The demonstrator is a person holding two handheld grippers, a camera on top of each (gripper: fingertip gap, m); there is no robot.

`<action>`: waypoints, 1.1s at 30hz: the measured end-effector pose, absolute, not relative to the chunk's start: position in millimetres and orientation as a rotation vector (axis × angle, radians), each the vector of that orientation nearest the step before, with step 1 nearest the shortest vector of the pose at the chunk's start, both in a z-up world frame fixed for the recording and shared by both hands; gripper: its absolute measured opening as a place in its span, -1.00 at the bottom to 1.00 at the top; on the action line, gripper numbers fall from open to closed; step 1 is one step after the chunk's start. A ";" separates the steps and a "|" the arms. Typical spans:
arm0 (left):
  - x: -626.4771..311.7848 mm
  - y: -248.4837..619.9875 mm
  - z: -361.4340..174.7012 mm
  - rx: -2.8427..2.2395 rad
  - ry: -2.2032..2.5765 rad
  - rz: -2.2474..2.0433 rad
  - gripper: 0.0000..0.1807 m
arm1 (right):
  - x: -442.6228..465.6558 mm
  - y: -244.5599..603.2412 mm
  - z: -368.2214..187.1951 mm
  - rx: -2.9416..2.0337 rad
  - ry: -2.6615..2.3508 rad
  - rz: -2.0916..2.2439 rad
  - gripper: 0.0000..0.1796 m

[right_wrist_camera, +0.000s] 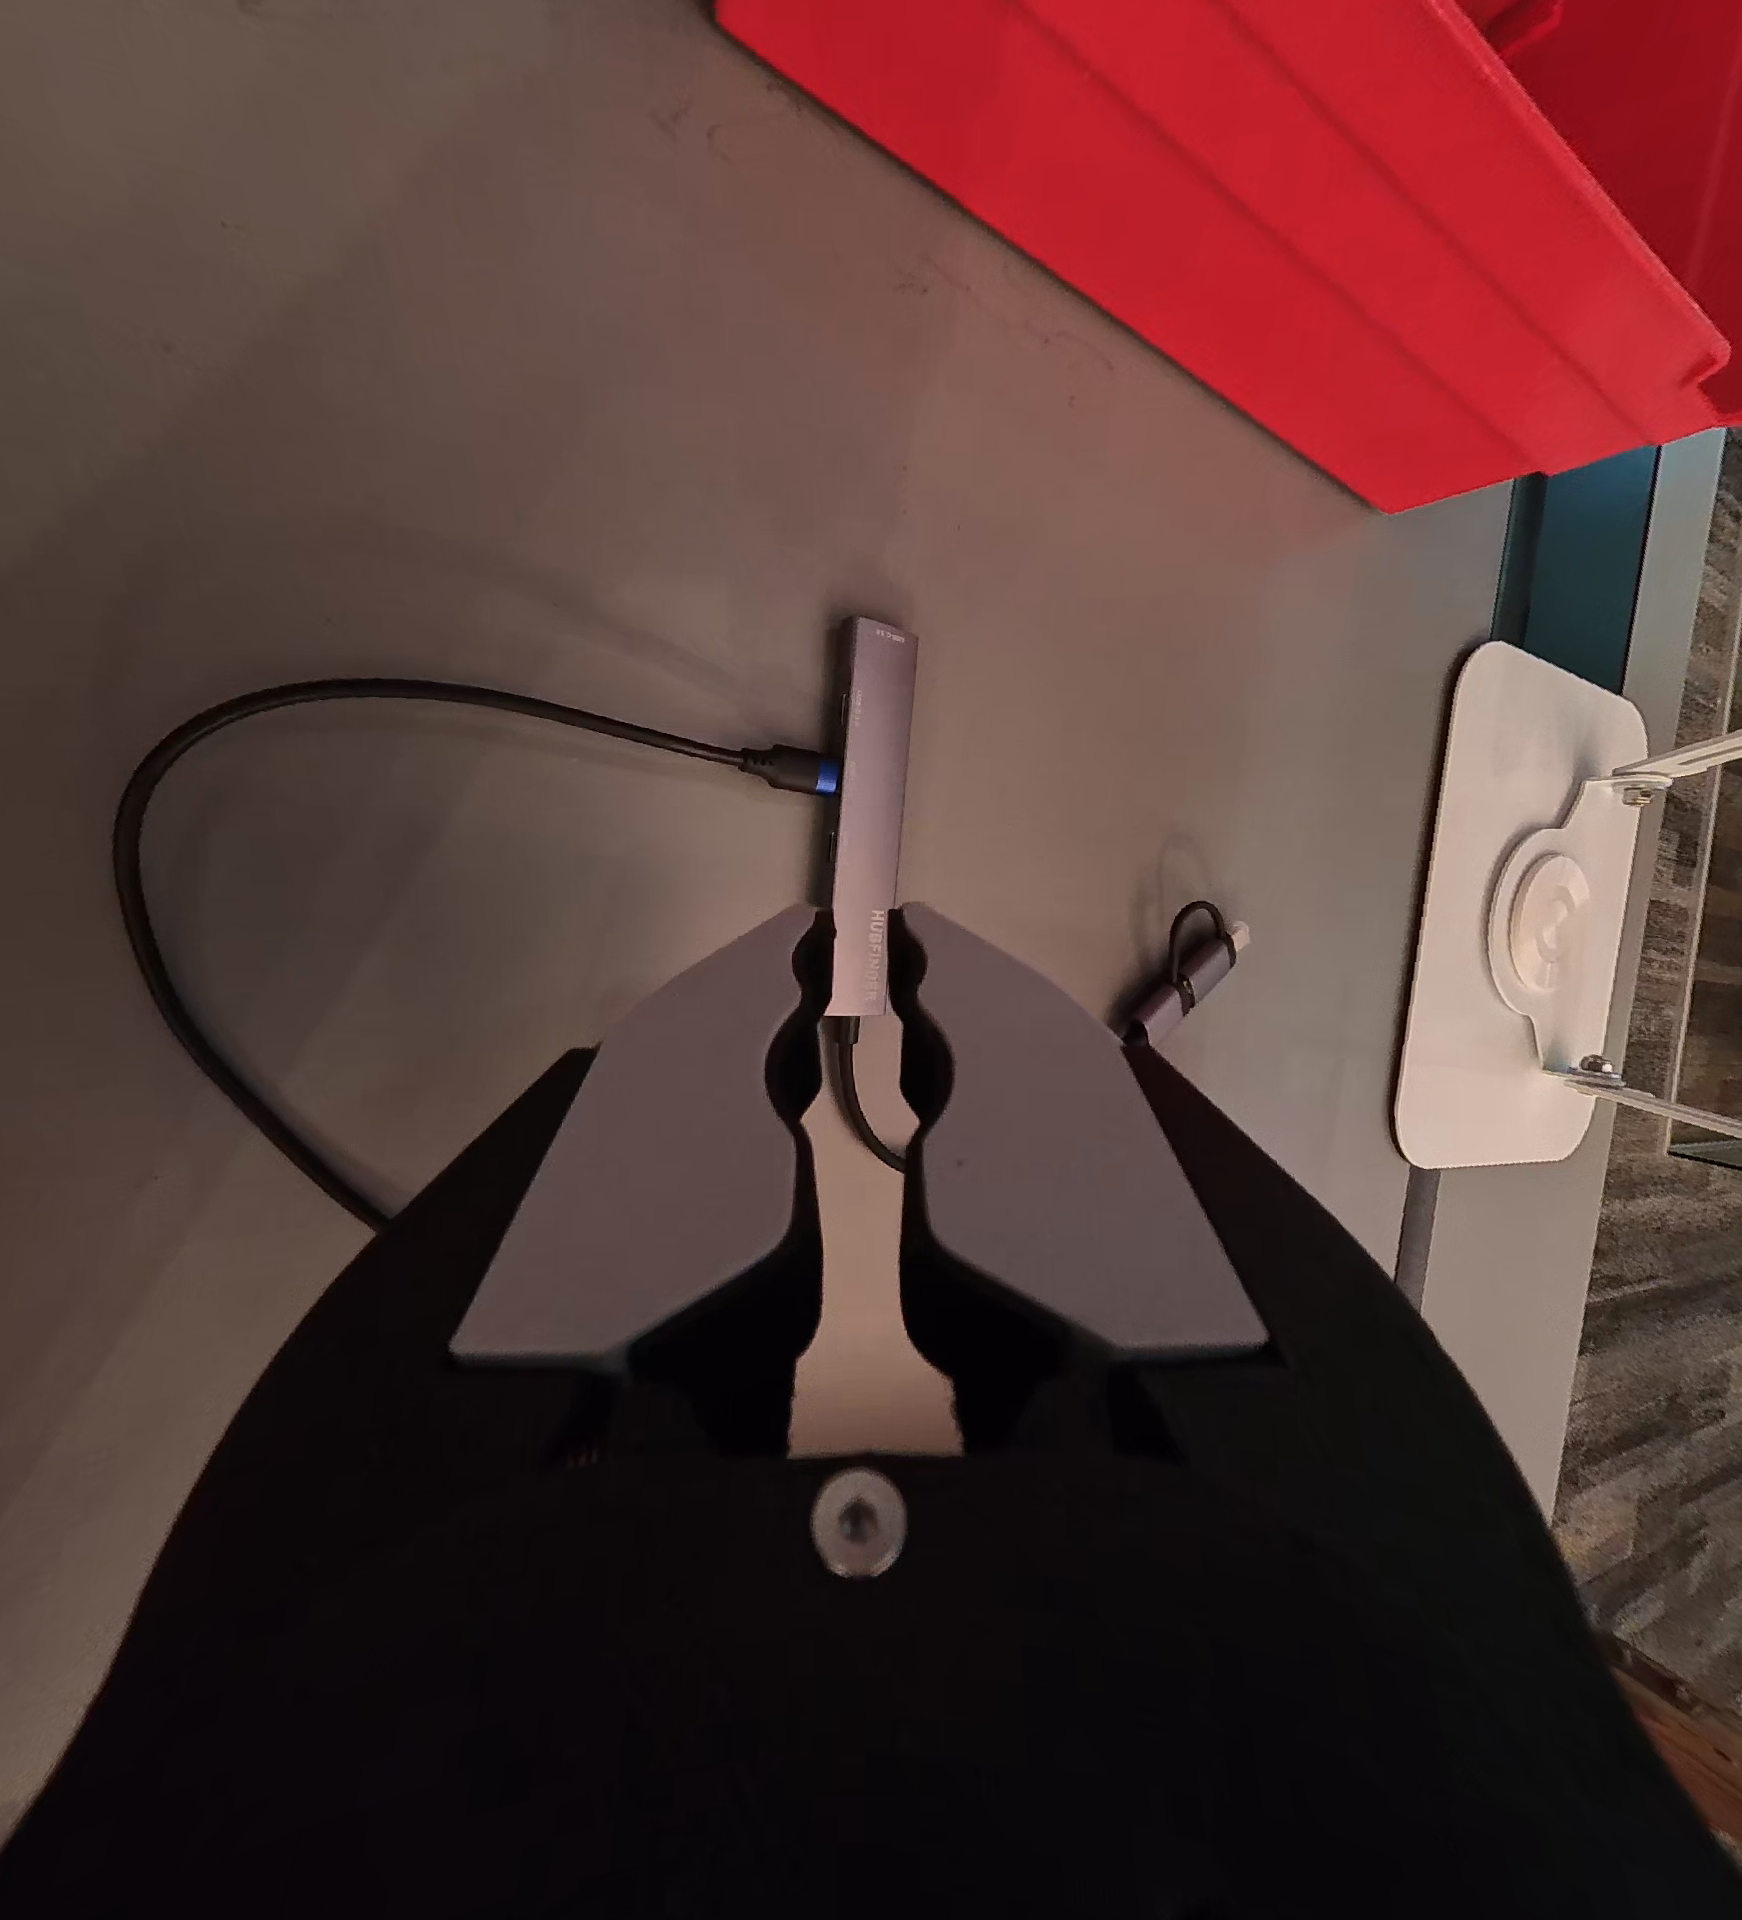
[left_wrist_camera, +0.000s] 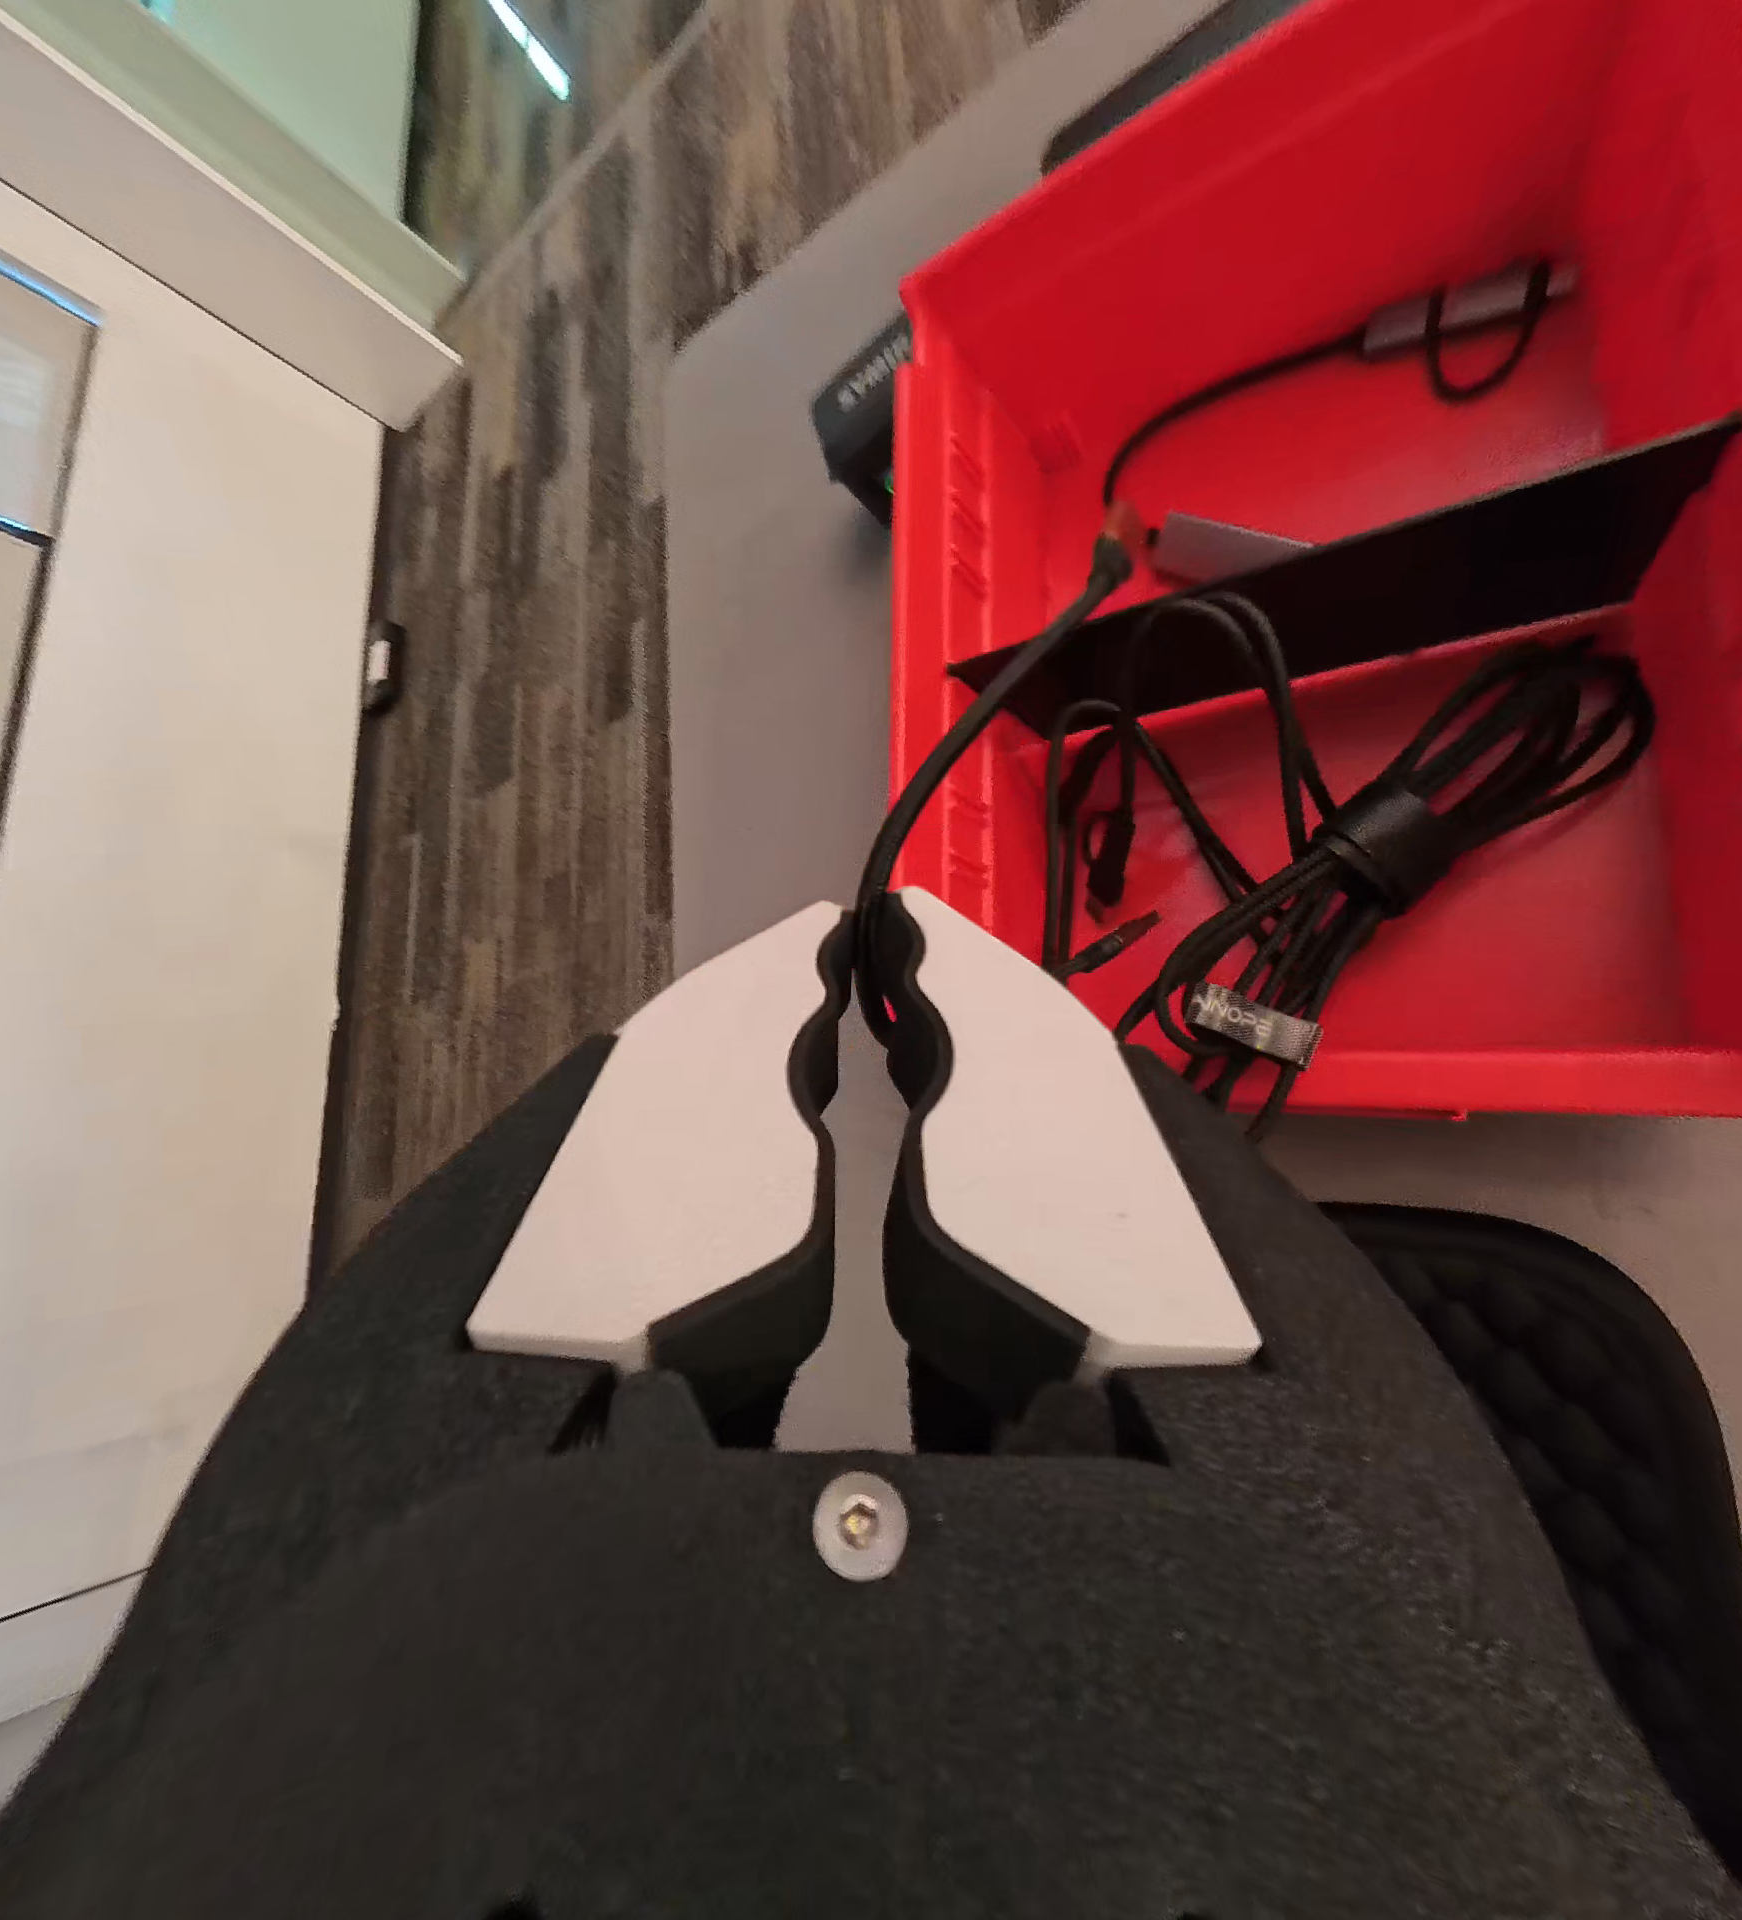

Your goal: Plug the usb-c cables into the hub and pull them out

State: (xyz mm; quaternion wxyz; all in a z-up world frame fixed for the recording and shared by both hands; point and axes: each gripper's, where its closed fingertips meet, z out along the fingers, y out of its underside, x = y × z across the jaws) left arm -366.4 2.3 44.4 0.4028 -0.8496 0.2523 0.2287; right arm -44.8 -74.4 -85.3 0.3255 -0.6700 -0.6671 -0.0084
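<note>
Left wrist view
- Hard to see: whole shot's a bit smeary; the grey hub [left_wrist_camera: 1222,541] in the far compartment is half hidden behind the black divider [left_wrist_camera: 1386,561], so can't tell what's plugged in there.
- Count: one red bin [left_wrist_camera: 1677,156], two compartments. Far one also has a small grey adapter [left_wrist_camera: 1469,307] on a short lead. Near one has one strapped cable bundle [left_wrist_camera: 1366,842] and a couple of loose plug ends.
- Left gripper [left_wrist_camera: 872,920]: tipped up toward the bin, jaws nearly closed, pinching a black braided cable [left_wrist_camera: 960,748] that runs over the divider to an orange-tipped plug [left_wrist_camera: 1119,520] just beside that hub.

Right wrist view
- Cut off: bin only shows its outer wall, top right. A white stand base [right_wrist_camera: 1511,904] sits at the bench [right_wrist_camera: 431,416] edge.
- Count: one slim grey usb hub [right_wrist_camera: 875,821], one blue-ringed plug [right_wrist_camera: 805,777] seated in its side, cable looping left. One loose connector [right_wrist_camera: 1184,982] lies to the right.
- Right gripper [right_wrist_camera: 867,920]: pointing down at the bench, jaws narrowed around the hub's near end, touching both sides.
</note>
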 end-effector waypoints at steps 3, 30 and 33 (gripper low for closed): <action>-365.5 -8.8 68.0 -2.055 0.593 0.605 -0.96 | -45.4 -74.0 -85.4 -1.753 -1.746 -0.025 -0.88; -82.8 -39.0 109.3 -1.418 1.030 -0.037 -0.96 | -12.7 -45.5 104.9 -1.292 -0.139 1.220 -0.63; -59.7 -43.8 96.4 -1.402 1.083 -0.032 -0.96 | 11.2 -31.3 97.6 -1.333 0.061 1.345 -0.75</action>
